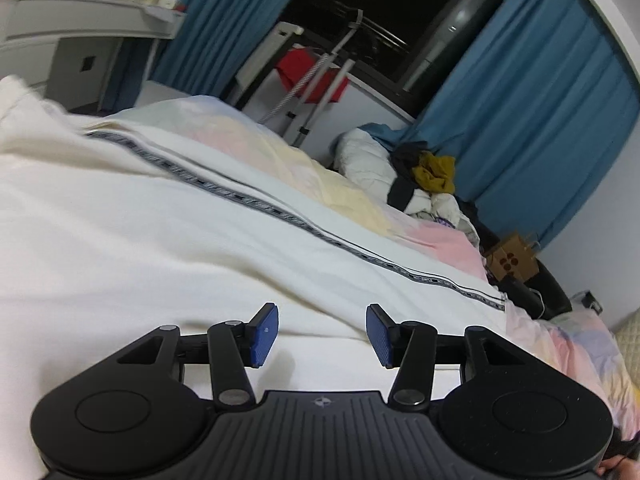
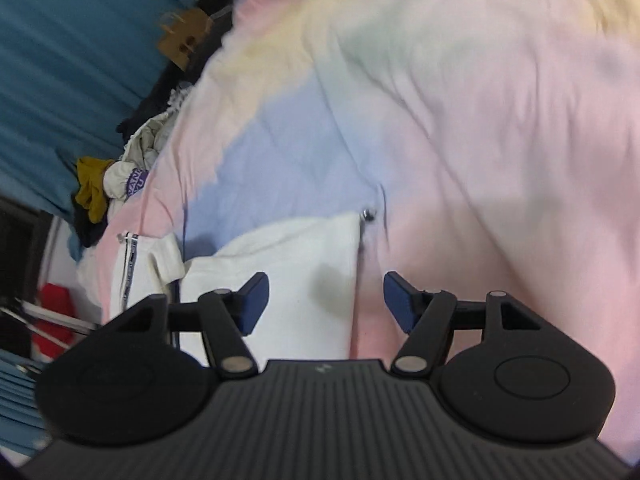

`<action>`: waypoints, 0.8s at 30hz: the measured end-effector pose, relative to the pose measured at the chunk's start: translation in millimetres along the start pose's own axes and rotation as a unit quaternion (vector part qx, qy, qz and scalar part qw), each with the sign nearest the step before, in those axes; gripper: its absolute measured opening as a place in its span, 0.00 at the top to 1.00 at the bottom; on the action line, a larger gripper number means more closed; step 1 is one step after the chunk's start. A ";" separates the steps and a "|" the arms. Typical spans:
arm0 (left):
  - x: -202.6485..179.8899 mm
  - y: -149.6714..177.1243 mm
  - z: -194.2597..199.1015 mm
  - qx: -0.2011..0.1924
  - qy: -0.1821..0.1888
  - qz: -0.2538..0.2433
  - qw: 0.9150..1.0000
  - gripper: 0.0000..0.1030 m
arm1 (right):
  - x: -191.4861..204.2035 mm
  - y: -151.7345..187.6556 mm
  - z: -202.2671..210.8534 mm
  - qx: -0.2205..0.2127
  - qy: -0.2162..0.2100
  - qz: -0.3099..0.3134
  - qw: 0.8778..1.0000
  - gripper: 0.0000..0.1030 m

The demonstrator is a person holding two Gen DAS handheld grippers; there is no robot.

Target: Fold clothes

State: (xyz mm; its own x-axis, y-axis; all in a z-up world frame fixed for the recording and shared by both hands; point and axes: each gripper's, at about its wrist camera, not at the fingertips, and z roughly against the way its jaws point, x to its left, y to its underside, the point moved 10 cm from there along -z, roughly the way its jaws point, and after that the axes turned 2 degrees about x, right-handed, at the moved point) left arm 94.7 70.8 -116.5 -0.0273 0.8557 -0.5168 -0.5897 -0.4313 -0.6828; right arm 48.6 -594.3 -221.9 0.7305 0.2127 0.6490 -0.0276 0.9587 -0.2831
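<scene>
- The left gripper [image 1: 322,334] hangs low over a white garment [image 1: 120,240]; its 2 blue pads [image 1: 263,332] stand wide apart with nothing between them.
- The garment lies spread on a bed, over a pastel quilt [image 1: 452,244] of pink, yellow and pale blue patches.
- A dark patterned stripe [image 1: 280,212] runs along the garment, from the upper left toward the lower right of the left view.
- The right gripper [image 2: 325,300] is likewise parted and holds nothing; its left pad [image 2: 252,300] sits over a folded white corner of the garment [image 2: 288,272], its right pad over bare pink quilt [image 2: 500,160].
- Whether either gripper touches the cloth cannot be told.
- A small metal snap [image 2: 367,213] shows at the garment's upper corner in the right view, just beside the quilt's blue patch.
- At the far end of the bed lies a heap of clothes [image 1: 424,176], with a mustard piece on top and dark and white pieces under it.
- Blue curtains [image 1: 532,112] hang beside a dark window [image 1: 380,4].
- A red cloth [image 1: 308,76] hangs on a metal rack [image 1: 320,80] below the window.
- A brown cardboard box [image 1: 512,260] stands past the bed, near the curtain.
- A white shelf [image 1: 80,12] with small items is at the upper left.
</scene>
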 end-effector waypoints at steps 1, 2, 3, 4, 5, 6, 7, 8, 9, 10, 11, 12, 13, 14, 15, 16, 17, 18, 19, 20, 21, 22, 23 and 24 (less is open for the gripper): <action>5.0 1.4 7.6 -0.003 -0.004 0.008 1.000 0.49 | -2.8 -0.1 -7.0 0.011 -0.009 -0.014 1.000 0.36; 10.5 2.6 15.2 -0.006 -0.008 0.016 1.000 0.49 | -3.8 0.1 -15.0 0.020 -0.016 -0.029 0.999 0.36; 15.9 3.7 22.8 -0.010 -0.012 0.024 1.000 0.48 | -4.2 0.2 -22.7 0.028 -0.023 -0.041 0.999 0.36; 21.4 3.8 27.5 -0.013 -0.016 0.034 0.999 0.47 | -2.1 0.3 -29.7 0.031 -0.026 -0.040 0.998 0.36; 27.1 3.5 31.1 -0.017 -0.019 0.046 0.999 0.46 | 0.1 0.6 -36.1 0.033 -0.028 -0.037 0.998 0.40; 32.7 3.2 34.8 -0.020 -0.022 0.057 0.998 0.46 | 3.4 1.3 -40.1 0.032 -0.020 -0.023 0.999 0.48; 36.2 1.3 35.0 -0.022 -0.023 0.064 0.997 0.46 | 6.7 2.1 -44.2 0.031 -0.013 -0.010 0.999 0.52; 38.9 -1.2 34.0 -0.025 -0.022 0.070 0.997 0.46 | 10.0 2.4 -47.5 0.029 -0.005 0.004 1.000 0.66; 40.6 -3.3 32.3 -0.026 -0.022 0.073 0.997 0.46 | 13.9 1.1 -47.5 0.022 0.001 0.021 1.000 0.82; 42.0 -5.2 30.4 -0.027 -0.022 0.076 0.997 0.46 | 17.8 -0.3 -47.5 0.015 0.007 0.038 0.999 0.87; 42.0 -6.2 26.9 -0.026 -0.022 0.075 0.997 0.46 | 22.1 -1.7 -46.2 0.008 0.010 0.053 0.998 0.90; 42.4 -4.7 23.5 -0.023 -0.023 0.073 0.997 0.46 | 27.6 -2.9 -39.1 -0.001 -0.001 0.059 0.998 0.91; 43.0 -2.4 20.3 -0.017 -0.025 0.072 0.997 0.46 | 33.9 -4.1 -31.8 -0.010 -0.013 0.065 0.998 0.92; 43.7 0.0 17.1 -0.012 -0.026 0.070 0.997 0.46 | 42.6 -5.5 -23.5 -0.024 -0.026 0.078 0.996 0.92; 44.2 1.1 14.8 -0.010 -0.026 0.072 0.997 0.46 | 49.2 -6.3 -14.2 -0.040 -0.029 0.093 0.994 0.93; 44.5 1.8 13.0 -0.009 -0.025 0.075 0.997 0.46 | 55.5 -8.1 -5.5 -0.058 -0.031 0.108 0.992 0.94; 45.7 1.4 13.0 -0.011 -0.024 0.078 0.997 0.46 | 59.9 -10.9 2.7 -0.076 -0.034 0.118 0.989 0.94; 47.0 0.7 14.0 -0.013 -0.023 0.083 0.996 0.46 | 64.2 -13.7 11.1 -0.095 -0.037 0.128 0.987 0.94; 48.2 0.0 15.2 -0.016 -0.023 0.087 0.996 0.46 | 67.6 -16.1 18.4 -0.111 -0.038 0.136 0.984 0.94; 48.9 -0.1 16.2 -0.017 -0.022 0.089 0.996 0.46 | 65.8 -17.4 19.7 -0.115 -0.032 0.139 0.983 0.94; 49.4 -0.1 17.0 -0.018 -0.020 0.090 0.996 0.46 | 63.3 -18.7 20.0 -0.117 -0.026 0.140 0.983 0.94; 49.9 0.0 17.8 -0.019 -0.019 0.092 0.995 0.46 | 57.3 -20.0 15.2 -0.110 -0.018 0.130 0.985 0.94; 50.1 0.5 17.6 -0.018 -0.019 0.091 0.995 0.46 | 52.2 -21.0 11.2 -0.104 -0.011 0.122 0.987 0.94; 49.9 1.1 16.8 -0.017 -0.019 0.090 0.996 0.46 | 51.3 -21.2 10.6 -0.104 -0.008 0.123 0.987 0.94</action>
State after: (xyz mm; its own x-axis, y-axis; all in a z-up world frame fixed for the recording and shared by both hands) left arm 79.1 117.8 -134.4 -0.1623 0.7733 -0.6129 -0.5452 -0.5880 -0.5975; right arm 79.4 -601.7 -175.1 0.7087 0.4392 0.5522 -0.0622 0.8185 -0.5712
